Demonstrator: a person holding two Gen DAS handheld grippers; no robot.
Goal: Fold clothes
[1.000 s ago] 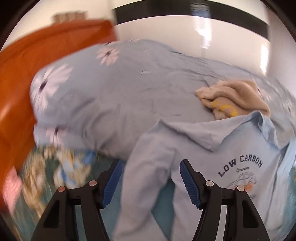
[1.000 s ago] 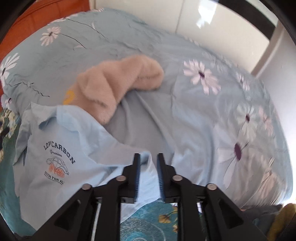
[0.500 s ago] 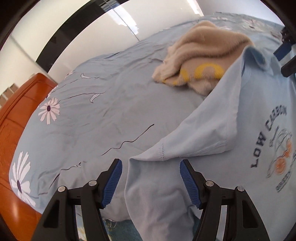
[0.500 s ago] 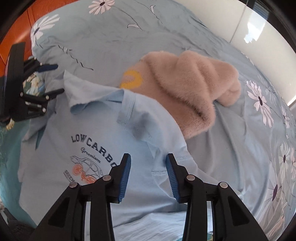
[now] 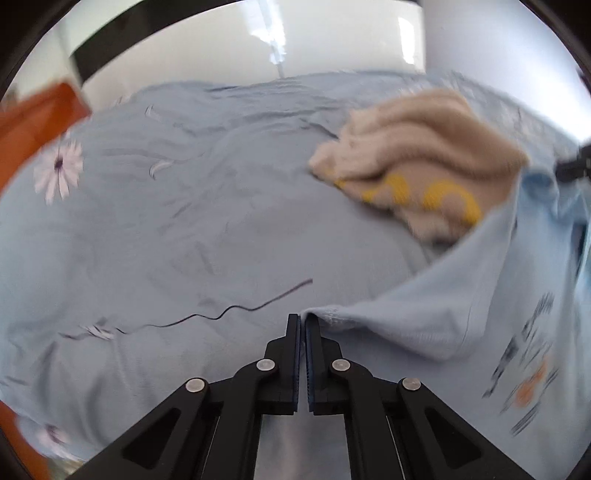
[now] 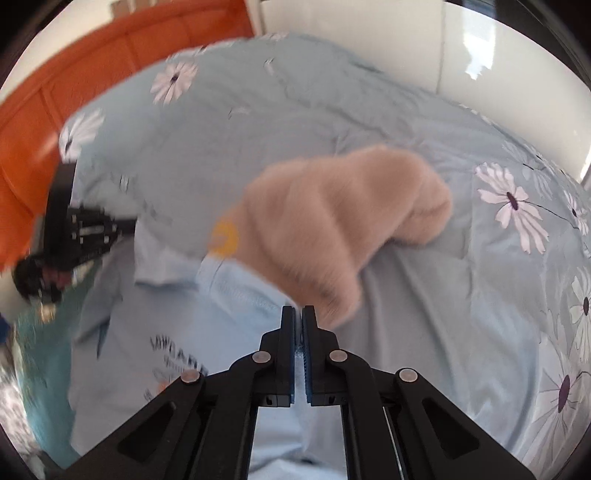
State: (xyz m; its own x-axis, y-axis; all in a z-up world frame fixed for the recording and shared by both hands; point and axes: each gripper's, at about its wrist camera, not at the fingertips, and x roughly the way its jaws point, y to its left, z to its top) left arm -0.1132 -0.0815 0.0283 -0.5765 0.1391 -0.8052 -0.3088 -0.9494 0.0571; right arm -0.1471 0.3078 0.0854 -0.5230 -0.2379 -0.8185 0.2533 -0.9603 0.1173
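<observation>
A light blue shirt (image 5: 461,295) with a dark printed logo lies on the bed; it also shows in the right wrist view (image 6: 155,314). My left gripper (image 5: 303,325) is shut on the hem of the shirt's sleeve. My right gripper (image 6: 298,317) is shut on the shirt's other sleeve edge. The left gripper also shows in the right wrist view (image 6: 85,229), at the shirt's far left corner. A beige fleece garment (image 5: 421,162) with yellow letters lies just beyond the shirt's collar, also in the right wrist view (image 6: 340,229).
The bed has a pale blue duvet (image 5: 184,221) with white daisies (image 6: 513,203). An orange wooden headboard (image 6: 74,74) stands at the left. White wall panels (image 6: 369,33) run behind the bed. A teal patterned sheet (image 6: 40,350) shows at the lower left.
Both grippers have closed: the left on the sleeve hem, the right on the opposite sleeve edge. Both views are blurred by motion and the shirt's edges are pulled up.
</observation>
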